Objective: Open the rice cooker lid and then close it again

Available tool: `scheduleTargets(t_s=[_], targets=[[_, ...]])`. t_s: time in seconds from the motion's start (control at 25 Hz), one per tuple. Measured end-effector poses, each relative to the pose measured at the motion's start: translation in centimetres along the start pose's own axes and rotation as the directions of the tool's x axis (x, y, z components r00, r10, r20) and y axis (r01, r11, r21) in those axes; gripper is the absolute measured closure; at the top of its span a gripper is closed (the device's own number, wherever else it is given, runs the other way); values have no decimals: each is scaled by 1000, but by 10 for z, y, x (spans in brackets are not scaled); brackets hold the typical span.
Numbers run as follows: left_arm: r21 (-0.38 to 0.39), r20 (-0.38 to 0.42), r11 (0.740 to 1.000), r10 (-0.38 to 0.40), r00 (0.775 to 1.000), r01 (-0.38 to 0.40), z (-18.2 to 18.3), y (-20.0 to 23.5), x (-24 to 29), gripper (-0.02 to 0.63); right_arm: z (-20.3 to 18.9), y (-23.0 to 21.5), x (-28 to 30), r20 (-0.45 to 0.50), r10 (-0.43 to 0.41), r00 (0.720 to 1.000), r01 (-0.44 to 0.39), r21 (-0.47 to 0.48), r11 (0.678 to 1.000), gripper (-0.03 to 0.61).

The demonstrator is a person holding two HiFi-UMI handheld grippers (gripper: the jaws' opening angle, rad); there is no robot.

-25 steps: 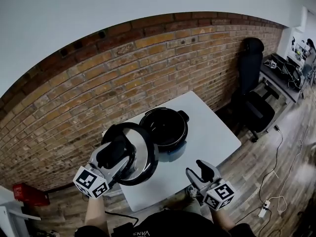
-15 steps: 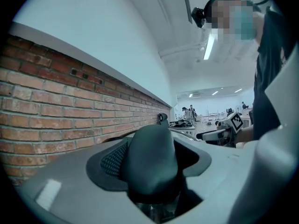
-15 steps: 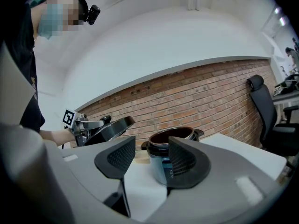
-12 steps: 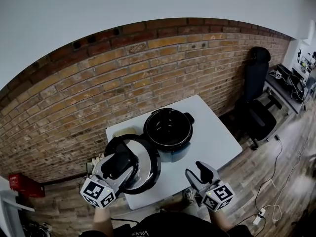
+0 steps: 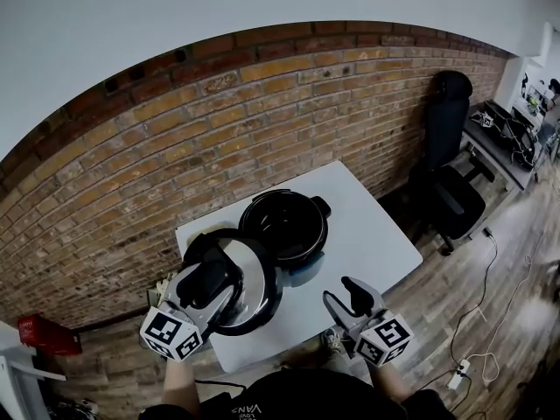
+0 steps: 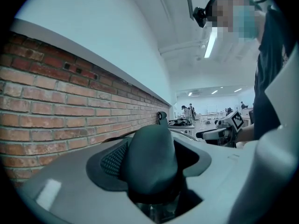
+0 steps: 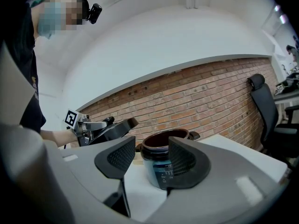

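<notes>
The rice cooker (image 5: 284, 227) stands open on the white table (image 5: 376, 243), its dark inner pot showing. Its round lid (image 5: 254, 287), black with a shiny metal underside, is off the pot and tilted just left of it. My left gripper (image 5: 210, 280) is shut on the lid's black handle (image 6: 152, 160), which fills the space between the jaws. My right gripper (image 5: 346, 296) hovers open and empty by the table's front edge. Its own view looks at the cooker (image 7: 159, 146), with the lid (image 7: 117, 127) to the left.
A brick wall runs behind the table. A black office chair (image 5: 451, 182) and a cluttered desk (image 5: 516, 129) stand at the right. Cables (image 5: 490, 357) lie on the wooden floor. A red box (image 5: 48, 335) sits at the lower left.
The left gripper has sunk a little with the lid still in it. The right gripper has stayed where it was.
</notes>
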State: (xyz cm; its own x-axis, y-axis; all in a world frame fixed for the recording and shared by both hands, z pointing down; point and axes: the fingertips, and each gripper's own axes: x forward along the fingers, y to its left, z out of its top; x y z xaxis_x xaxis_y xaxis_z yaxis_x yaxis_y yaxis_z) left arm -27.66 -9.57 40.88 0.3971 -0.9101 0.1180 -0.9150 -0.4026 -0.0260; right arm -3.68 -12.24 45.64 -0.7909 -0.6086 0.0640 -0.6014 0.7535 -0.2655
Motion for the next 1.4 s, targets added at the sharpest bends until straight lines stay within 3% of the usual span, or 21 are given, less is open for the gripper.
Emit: scheduleTargets(t_s=[0.52,0.88,1.2,1.4], targets=[[103,-55,981,-160,986,165,16,-4,105,313,9,-50,-9,1,-29,1000,29,15,999,365],[118,-112,964,-225,968,238,9,-5,163,313,9,-86,-13,0,-57,998,57,21,998,366],[185,-232,922,-296,927,340,-4,-10,198,313,10,-105,-12,5,-63,998,62,28,998,365],[158,-261,897,-365,893,413,-12,-15,217,313,10,-114,-11,-11,-71,997,71,31,997,365]])
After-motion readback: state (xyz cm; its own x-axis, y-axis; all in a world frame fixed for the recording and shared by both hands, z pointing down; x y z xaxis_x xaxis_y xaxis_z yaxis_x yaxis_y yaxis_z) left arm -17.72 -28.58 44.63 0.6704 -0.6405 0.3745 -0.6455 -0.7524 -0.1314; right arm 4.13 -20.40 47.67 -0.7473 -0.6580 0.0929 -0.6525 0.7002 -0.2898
